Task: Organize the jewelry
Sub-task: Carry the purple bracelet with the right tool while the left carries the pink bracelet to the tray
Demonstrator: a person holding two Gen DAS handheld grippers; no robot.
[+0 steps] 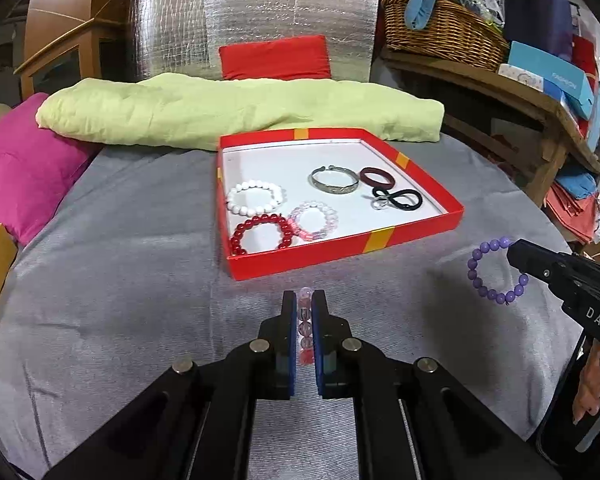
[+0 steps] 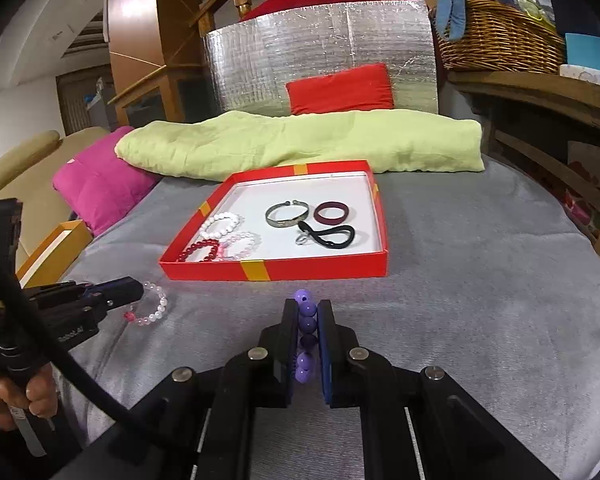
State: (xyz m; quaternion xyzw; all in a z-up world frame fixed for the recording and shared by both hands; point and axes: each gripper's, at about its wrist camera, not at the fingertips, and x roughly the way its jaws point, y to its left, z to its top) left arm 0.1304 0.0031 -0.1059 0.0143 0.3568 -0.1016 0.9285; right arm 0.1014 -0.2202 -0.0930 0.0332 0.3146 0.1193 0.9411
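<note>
A red tray [image 1: 342, 251] [image 2: 320, 270] lies on the grey cloth. In it are a white bead bracelet [image 1: 254, 197], a red bead bracelet [image 1: 262, 234], a pale pink bead bracelet [image 1: 314, 220], a silver bangle [image 1: 334, 181], a dark red ring [image 1: 376, 177] and a black hair tie [image 1: 398, 199]. My left gripper [image 1: 305, 300] is shut on a clear pink bead bracelet [image 1: 305, 330] [image 2: 150, 306], held above the cloth before the tray. My right gripper [image 2: 307, 306] is shut on a purple bead bracelet [image 2: 306, 322] [image 1: 496, 272], right of the left one.
A light green folded blanket [image 1: 236, 114] lies behind the tray, a magenta cushion [image 1: 24, 168] at the left. A wicker basket [image 1: 440, 30] and boxes stand on a wooden shelf at the right. A silver foil panel [image 1: 252, 24] with a red cushion [image 1: 276, 58] stands behind.
</note>
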